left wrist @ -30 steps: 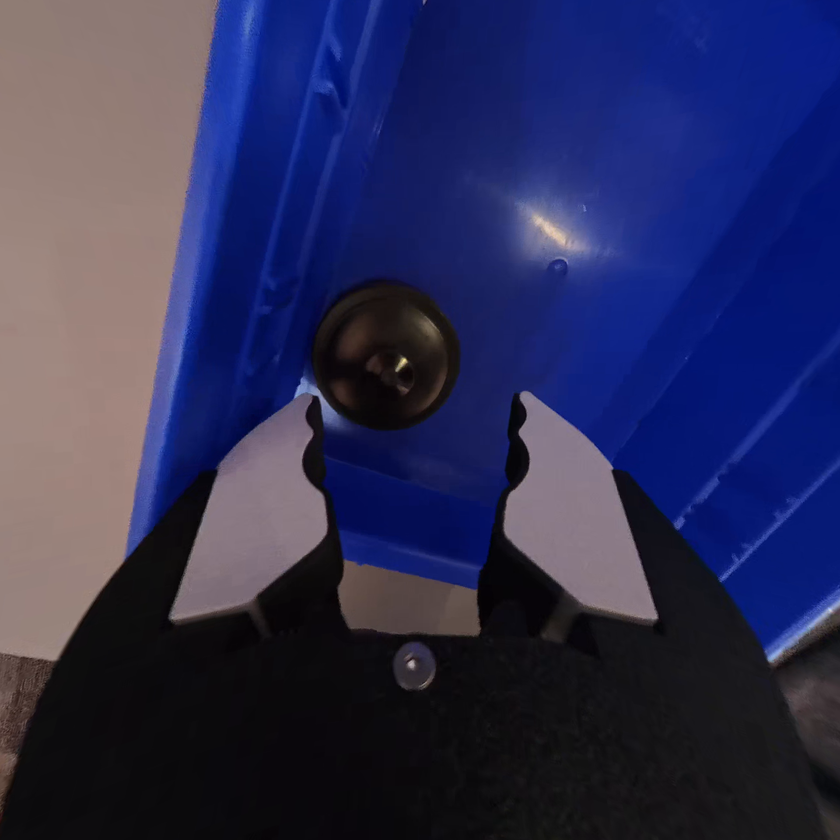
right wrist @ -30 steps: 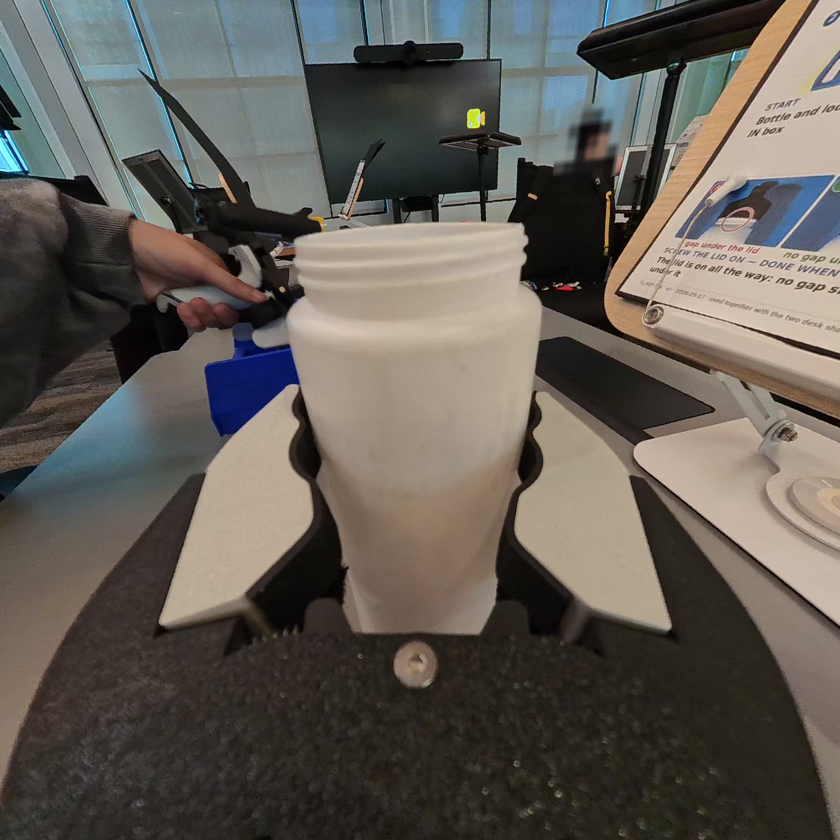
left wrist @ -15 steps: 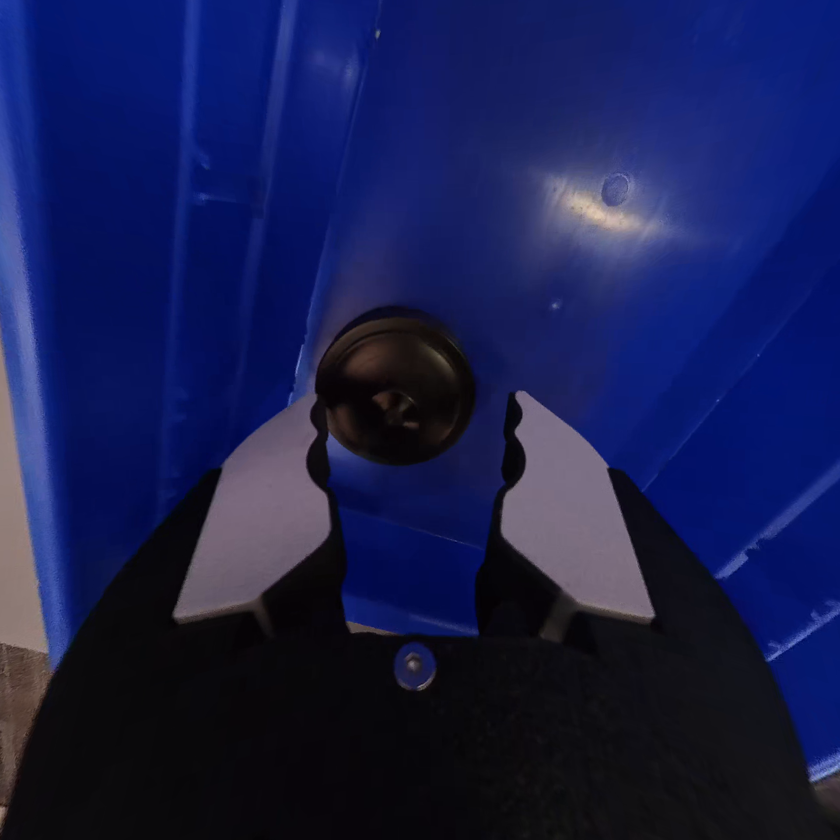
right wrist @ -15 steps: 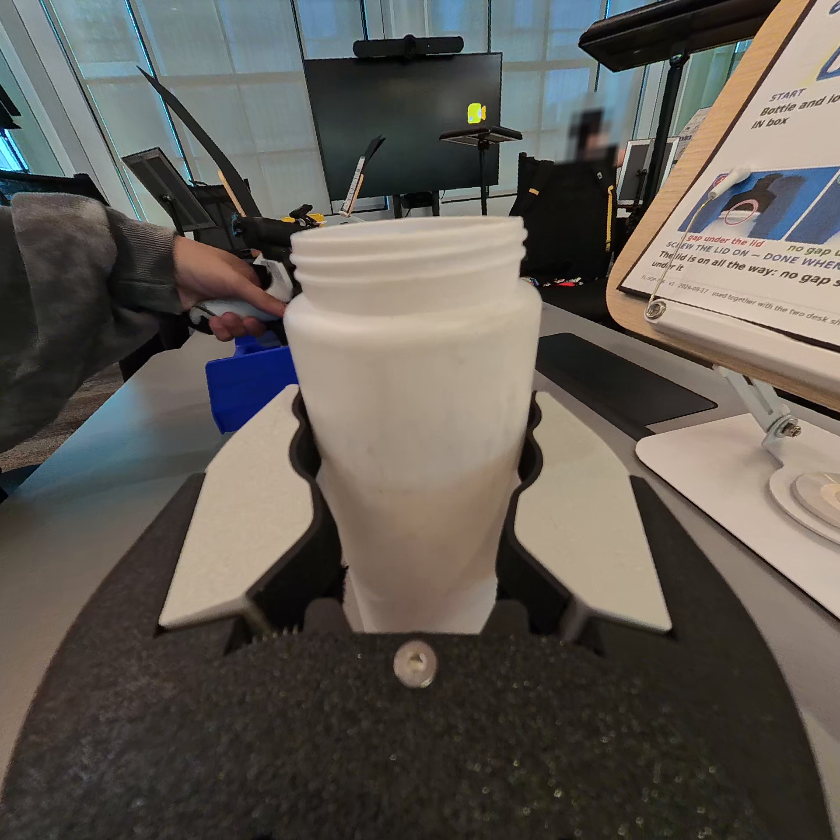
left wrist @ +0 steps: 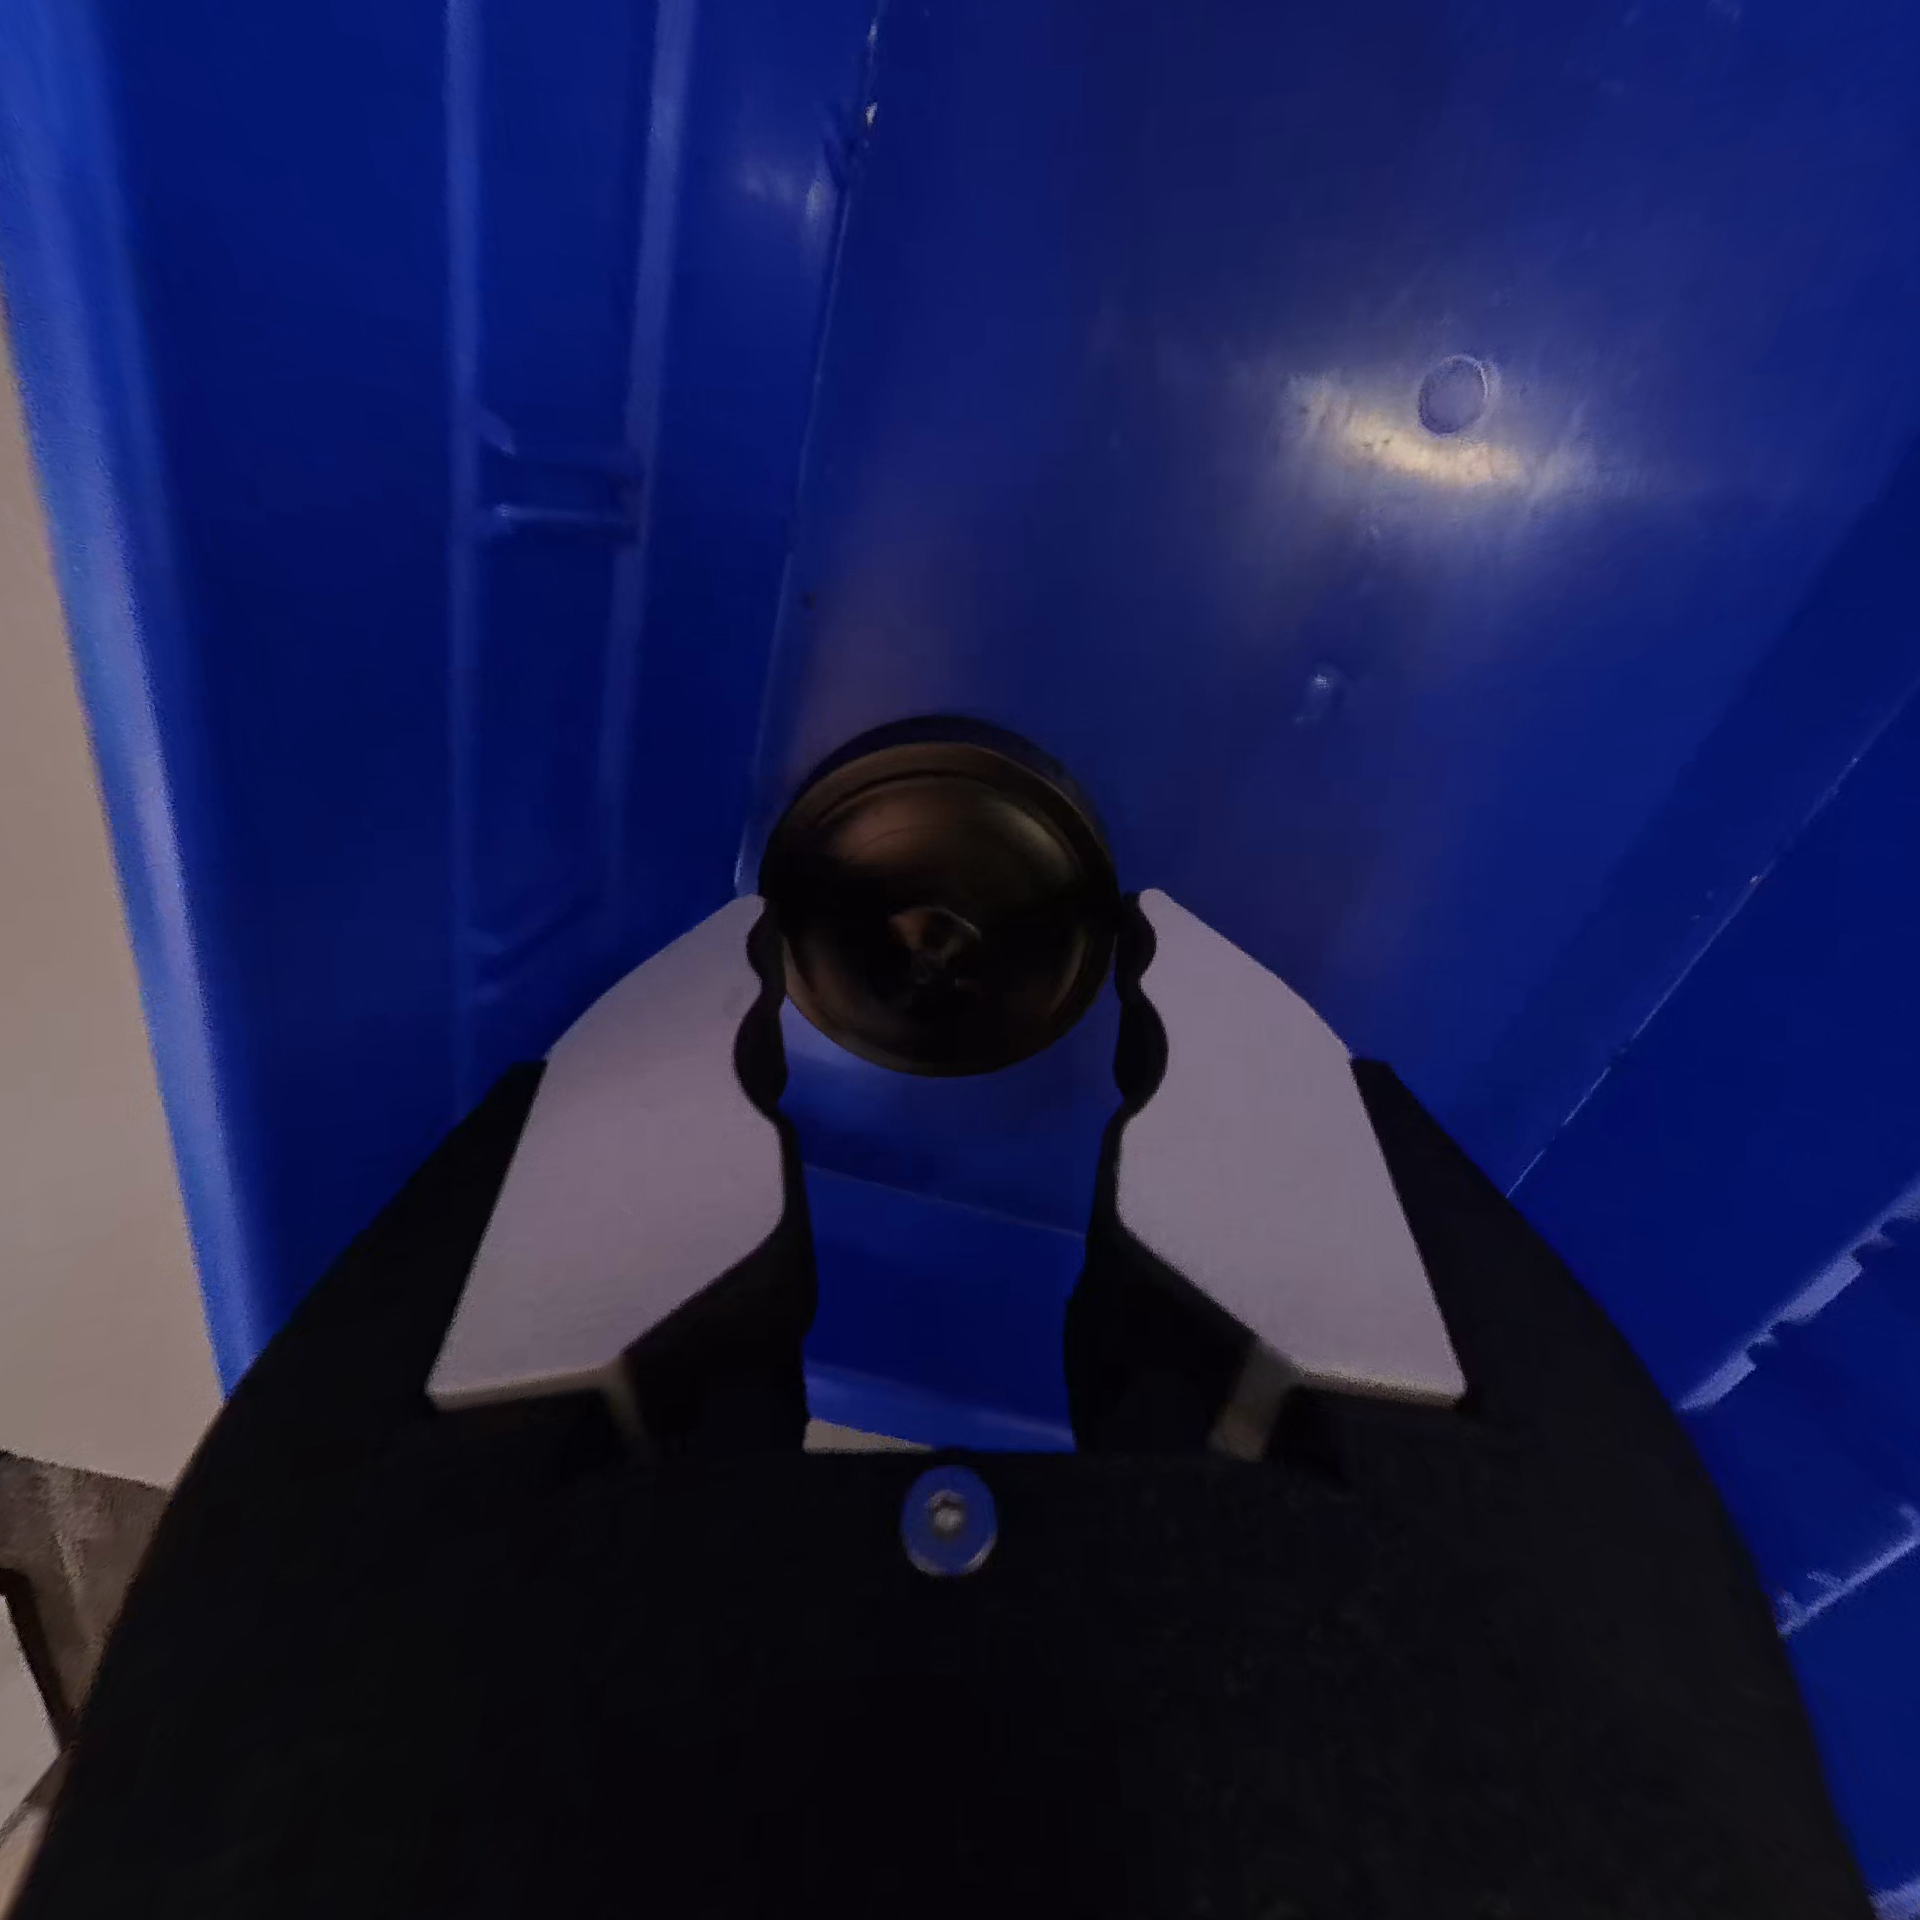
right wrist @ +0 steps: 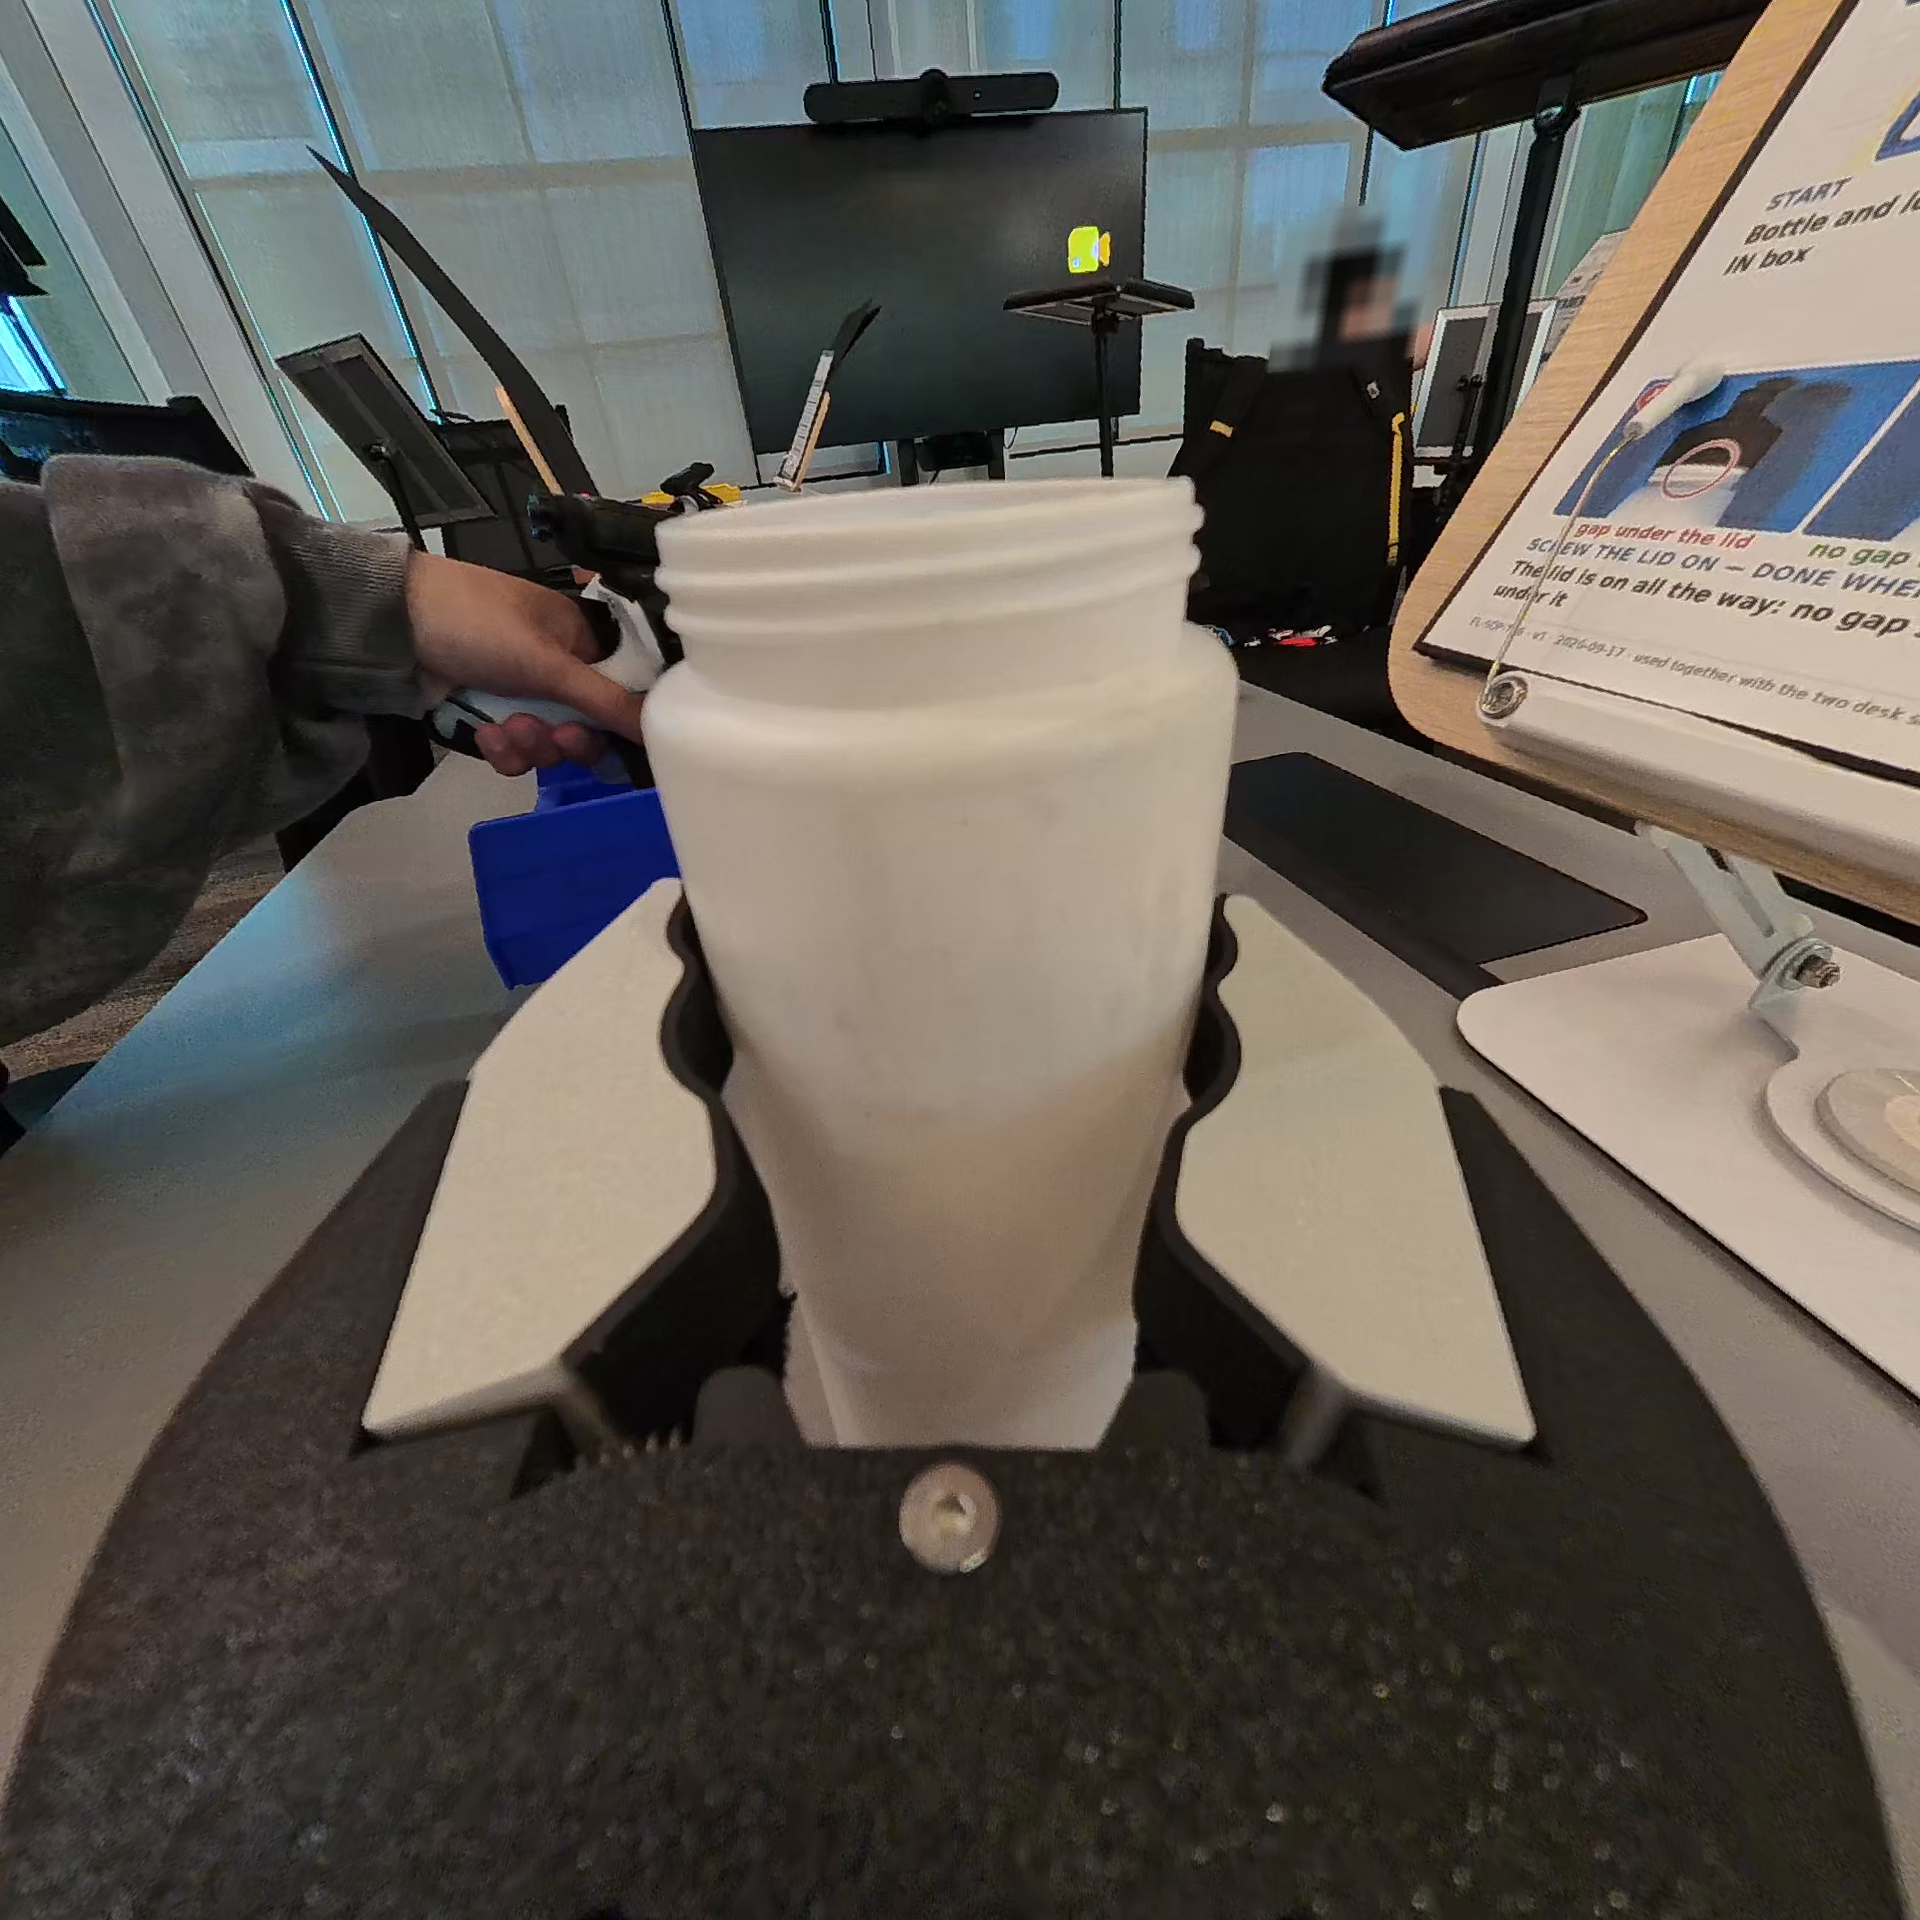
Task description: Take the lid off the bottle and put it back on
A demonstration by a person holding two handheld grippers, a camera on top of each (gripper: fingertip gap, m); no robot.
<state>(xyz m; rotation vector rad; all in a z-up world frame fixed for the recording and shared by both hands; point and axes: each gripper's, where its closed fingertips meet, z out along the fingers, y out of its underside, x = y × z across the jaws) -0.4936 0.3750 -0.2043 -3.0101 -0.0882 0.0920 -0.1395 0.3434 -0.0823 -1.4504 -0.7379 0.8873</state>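
Observation:
The black lid (left wrist: 935,914) lies open side up on the floor of the blue bin (left wrist: 1351,727), close to its left wall. My left gripper (left wrist: 945,920) points down into the bin, and its fingertips (left wrist: 707,966) touch the lid on both sides. My right gripper (right wrist: 951,925) is shut on the white bottle (right wrist: 935,831) and holds it upright above the grey table (right wrist: 260,1039). The bottle's threaded neck (right wrist: 925,561) is bare. In the right wrist view a person's hand (right wrist: 499,655) holds the left gripper over the blue bin (right wrist: 571,873), mostly hidden behind the bottle.
An instruction board on a stand (right wrist: 1683,499) leans at the right, with its white base plate (right wrist: 1621,1049) on the table. A black mat (right wrist: 1403,862) lies behind the bottle. A dark screen (right wrist: 914,270) and a person (right wrist: 1320,457) are far behind.
The left gripper has moved down into the bin and its fingers have narrowed until they touch the lid. The right gripper and bottle have barely moved.

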